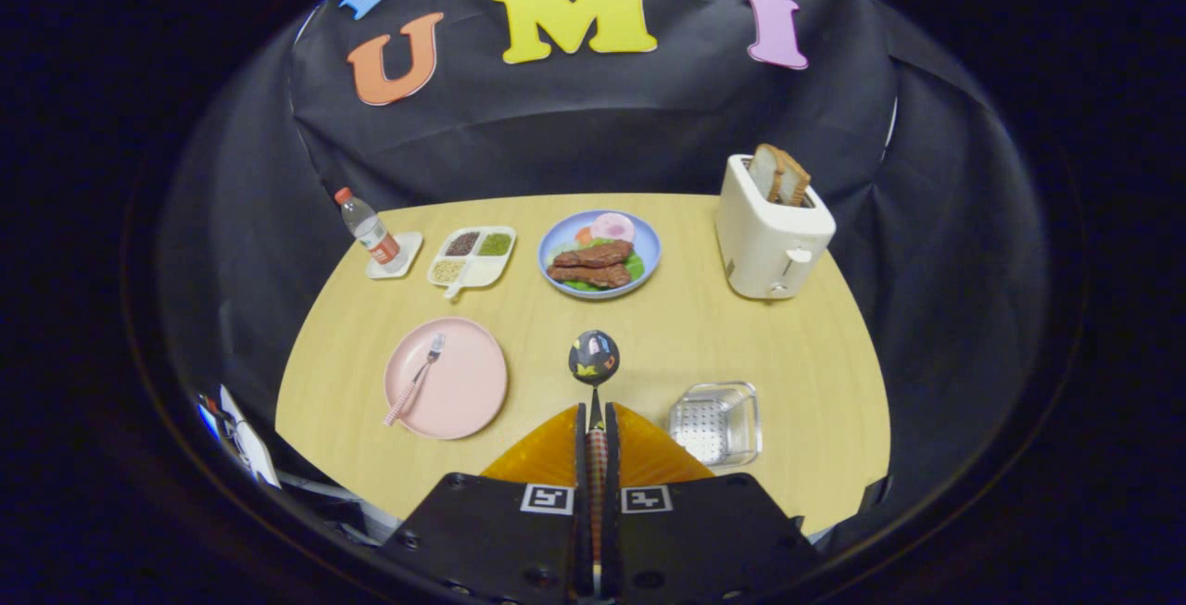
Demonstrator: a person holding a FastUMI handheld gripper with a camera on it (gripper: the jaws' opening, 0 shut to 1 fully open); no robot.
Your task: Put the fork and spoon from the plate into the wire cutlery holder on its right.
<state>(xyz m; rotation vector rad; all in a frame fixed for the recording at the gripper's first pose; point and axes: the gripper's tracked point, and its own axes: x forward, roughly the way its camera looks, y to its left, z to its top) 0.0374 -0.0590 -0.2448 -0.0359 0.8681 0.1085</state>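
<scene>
Nearest in, the gripper point(594, 429) has its two fingers drawn right together on the patterned handle of the spoon point(594, 357), and the bowl of that spoon sticks out ahead of the fingertips, lifted clear above the wooden table point(686, 327). The grip looks thin: the handle is slim and held far back, so the long end forward could swing or twist if the hand turns fast, and the spoon might slide out.

Just to the right of the fingers, close in, sits the wire cutlery holder point(715, 422), square-walled with a perforated floor. It appears low and light, and the mouth is not wide. The danger here, as a judgement, is a spoon brought in flat: the bowl could catch the near rim, push the holder along the table, or end up resting across the top rather than inside. Tipping the spoon down first would likely help.

To the left of the fingers lies the pink plate point(447, 379) with the fork point(416, 377) still on it, tines pointing away. So half the job remains.

Farther off, the blue plate of food point(599, 254) stands straight ahead, a divided tray point(473, 257) and a water bottle point(367, 228) to its left, and the toaster point(772, 230) with bread behind the holder. A wide swing right could clip that toaster.
</scene>
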